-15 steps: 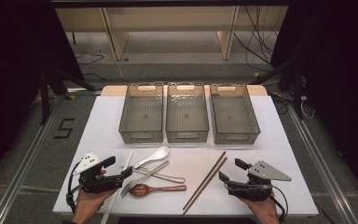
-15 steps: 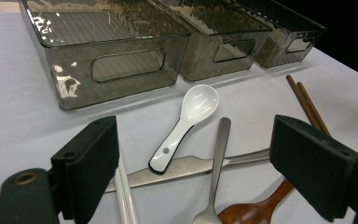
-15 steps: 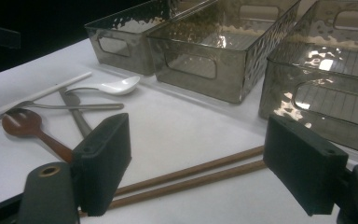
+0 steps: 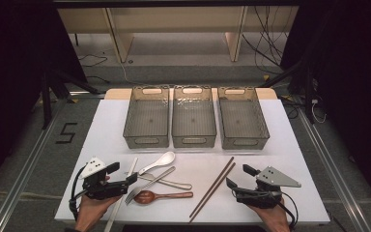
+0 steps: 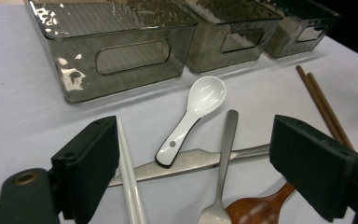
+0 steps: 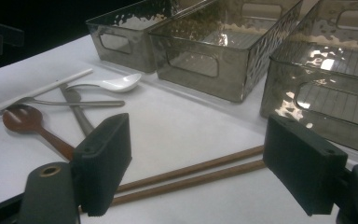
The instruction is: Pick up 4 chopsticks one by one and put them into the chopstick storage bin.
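Nearest the person's edge of the white tabletop (image 4: 290,159), both hands rest low with their tools pointing forward. The left tool (image 4: 130,180) stands wide open and holds nothing; between its jaws in the left gripper view lie the silver metal fork (image 5: 223,163), the flat steel knife (image 5: 186,161) crossing under it, and the bowl of the brown wooden spoon (image 5: 256,210), with the pair of white chopsticks (image 5: 129,182) just inside its left jaw. The right tool (image 4: 237,177) is also spread wide and empty. The two brown wooden chopsticks (image 4: 213,186) lie just to its left, side by side, their long axis running diagonally away toward the bins; the right hand is clearly the nearer one. A little farther out sits the white ceramic soup spoon (image 4: 158,162). Beyond the cutlery, three smoky translucent plastic bins (image 4: 193,140) stand in a row, touching or nearly so, and all look empty.
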Demonstrator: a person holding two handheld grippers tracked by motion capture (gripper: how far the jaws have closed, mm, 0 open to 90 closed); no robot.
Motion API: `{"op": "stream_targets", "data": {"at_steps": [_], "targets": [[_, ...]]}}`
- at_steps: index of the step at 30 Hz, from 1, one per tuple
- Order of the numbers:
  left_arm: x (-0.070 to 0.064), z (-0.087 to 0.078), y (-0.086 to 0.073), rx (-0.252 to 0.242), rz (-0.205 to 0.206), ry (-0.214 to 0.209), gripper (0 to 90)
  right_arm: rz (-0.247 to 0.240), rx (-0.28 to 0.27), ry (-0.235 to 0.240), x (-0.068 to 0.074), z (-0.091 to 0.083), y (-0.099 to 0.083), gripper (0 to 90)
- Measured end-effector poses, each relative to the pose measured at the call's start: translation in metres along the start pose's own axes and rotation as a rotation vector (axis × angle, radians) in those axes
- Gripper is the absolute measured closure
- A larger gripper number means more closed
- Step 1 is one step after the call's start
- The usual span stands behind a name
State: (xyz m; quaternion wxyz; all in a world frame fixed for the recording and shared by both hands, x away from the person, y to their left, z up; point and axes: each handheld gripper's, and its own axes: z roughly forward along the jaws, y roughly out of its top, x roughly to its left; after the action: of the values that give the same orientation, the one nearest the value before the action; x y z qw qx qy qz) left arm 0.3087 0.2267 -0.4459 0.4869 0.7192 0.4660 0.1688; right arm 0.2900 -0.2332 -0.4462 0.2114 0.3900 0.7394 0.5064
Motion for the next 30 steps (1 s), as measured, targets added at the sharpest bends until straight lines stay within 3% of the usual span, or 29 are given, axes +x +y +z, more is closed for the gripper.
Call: {"op": "stream_targets", "data": {"at_steps": [8,11,14,15,16,21,24,27,30], "targets": [[0.006,-0.002,0.013,0.093,-0.01,0.049,16.8,0.002,-0.001,-0.003,-0.001,-0.002,0.001,24.5],[0.009,-0.001,0.017,0.149,-0.014,0.066,18.1,0.005,0.009,-0.005,-0.001,-0.001,0.001,24.6],[0.012,0.001,0.019,0.23,-0.015,0.087,18.5,0.005,0.011,-0.004,-0.001,-0.001,0.001,24.7],[0.013,0.003,0.02,0.28,-0.013,0.099,18.8,0.008,0.013,-0.001,-0.001,-0.001,0.001,24.7],[0.013,0.003,0.02,0.28,-0.013,0.099,18.2,0.008,0.013,-0.001,-0.001,-0.001,0.001,24.7],[0.021,0.007,0.023,0.379,-0.022,0.147,19.9,0.009,0.013,0.003,0.0,-0.001,0.001,24.8],[0.025,0.009,0.024,0.448,-0.035,0.147,23.1,0.012,0.013,0.005,-0.001,-0.002,0.001,24.9],[0.028,0.011,0.022,0.467,-0.035,0.165,25.5,0.012,0.014,0.008,0.0,-0.002,0.001,24.9],[0.028,0.014,0.02,0.516,-0.023,0.171,28.1,0.013,0.016,0.011,0.0,-0.002,0.001,25.0]]}}
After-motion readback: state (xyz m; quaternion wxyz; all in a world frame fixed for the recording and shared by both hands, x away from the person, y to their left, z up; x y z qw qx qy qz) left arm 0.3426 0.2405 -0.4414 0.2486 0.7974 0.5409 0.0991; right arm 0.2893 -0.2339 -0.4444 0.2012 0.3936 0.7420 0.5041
